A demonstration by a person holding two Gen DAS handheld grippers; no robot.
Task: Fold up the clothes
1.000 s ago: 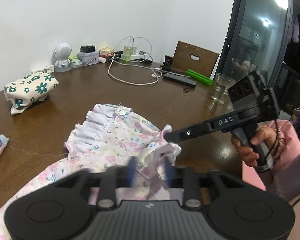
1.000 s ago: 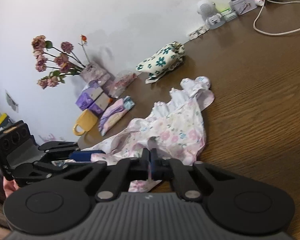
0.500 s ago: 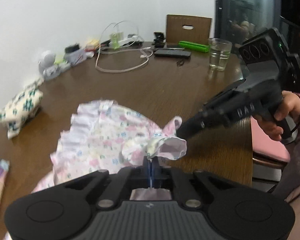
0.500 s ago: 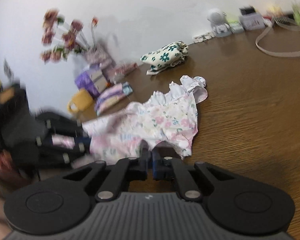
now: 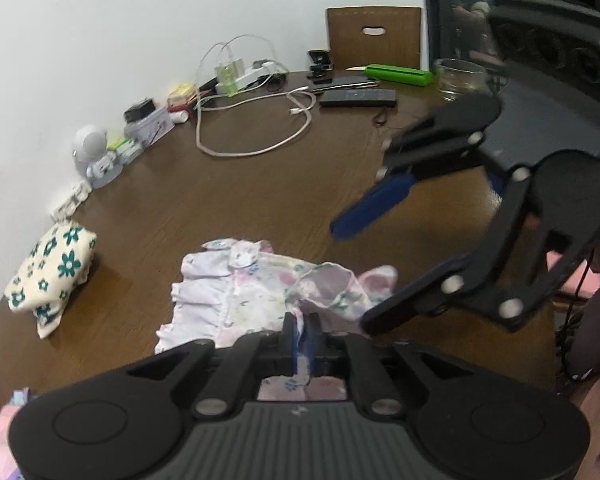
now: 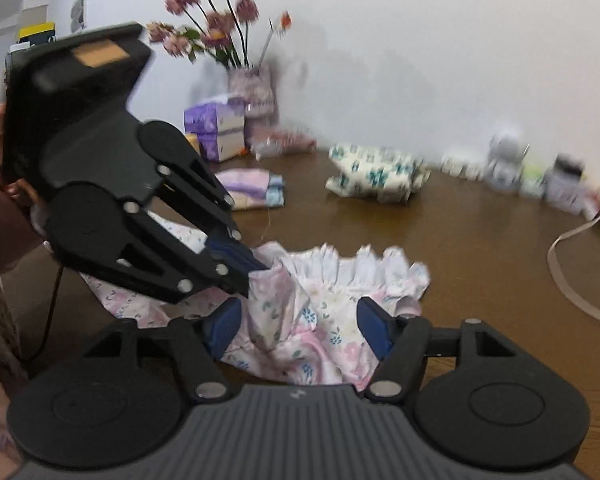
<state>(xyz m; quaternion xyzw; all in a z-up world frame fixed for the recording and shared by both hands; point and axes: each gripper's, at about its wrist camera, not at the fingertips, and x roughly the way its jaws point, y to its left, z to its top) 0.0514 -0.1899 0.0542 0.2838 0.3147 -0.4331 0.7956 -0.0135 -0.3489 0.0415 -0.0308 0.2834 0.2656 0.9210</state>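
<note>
A pink floral ruffled garment [image 5: 260, 292] lies bunched on the brown table [image 5: 240, 200]. My left gripper [image 5: 300, 334] is shut on a fold of it near the front edge; in the right wrist view the left gripper [image 6: 256, 268] pinches the cloth [image 6: 320, 312] and lifts it a little. My right gripper [image 6: 298, 326] is open, its blue pads either side of the garment's near part. In the left wrist view the right gripper [image 5: 352, 272] hangs open just right of the garment.
A folded flower-print cloth [image 5: 52, 268] lies at left. A white cable [image 5: 260, 128], phones, a green box [image 5: 400, 74] and a glass [image 5: 460, 80] are at the back. A vase of flowers [image 6: 244, 80], tissue boxes [image 6: 216, 132] and folded pink cloth [image 6: 252, 188] stand by the wall.
My right gripper has let go of the garment and opened. My left gripper shut on a fold and carried it over onto the garment, which is now more bunched. Both grippers came closer together.
</note>
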